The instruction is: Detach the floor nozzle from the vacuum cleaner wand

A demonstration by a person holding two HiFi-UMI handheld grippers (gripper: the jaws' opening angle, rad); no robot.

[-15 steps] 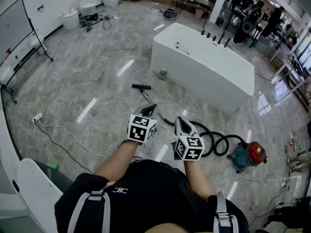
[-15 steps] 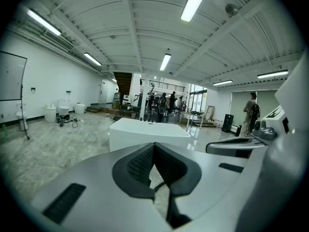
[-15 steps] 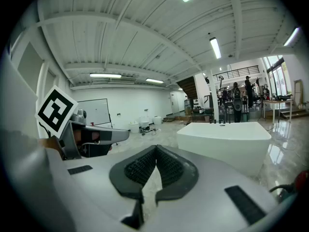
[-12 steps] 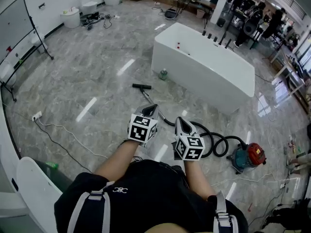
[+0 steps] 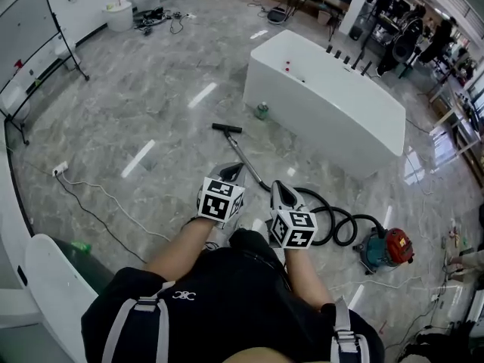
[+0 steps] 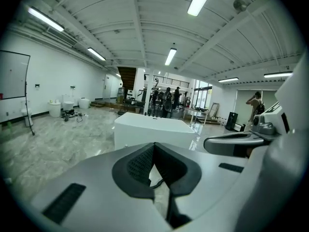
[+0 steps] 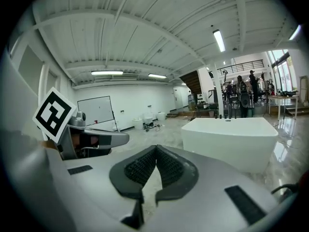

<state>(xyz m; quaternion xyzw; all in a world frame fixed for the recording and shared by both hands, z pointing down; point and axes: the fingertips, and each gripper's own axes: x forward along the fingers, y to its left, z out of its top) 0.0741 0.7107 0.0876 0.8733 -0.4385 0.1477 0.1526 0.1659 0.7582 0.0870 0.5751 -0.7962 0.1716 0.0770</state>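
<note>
R: Nozzle [image 5: 227, 128] sits slightly higher in the head view than half a second ago, and more wand [image 5: 246, 159] shows. Both grippers hold the same spot in frame. Looks like the camera shifted, not the hands.
J: Where's the nozzle now?
R: On the floor at the far end of the wand, near the tub [image 5: 333, 112]. Still attached.
J: Axis?
R: Wand runs from the nozzle back toward the person, slanting right. It passes between the two grippers to the hose [image 5: 333, 219]. Nozzle is ahead of and below both, a bit left. I'd judge the left gripper [image 5: 232, 171] nearer; the right gripper [image 5: 280, 189] is closer to the hose end.
J: Jaws?
R: Both pairs pressed together, nothing between them.
J: Gripper views help?
R: No. Both look out across the hall at the tub, and neither shows nozzle or wand. Only the head view does. Each catches the other gripper at its edge.
</note>
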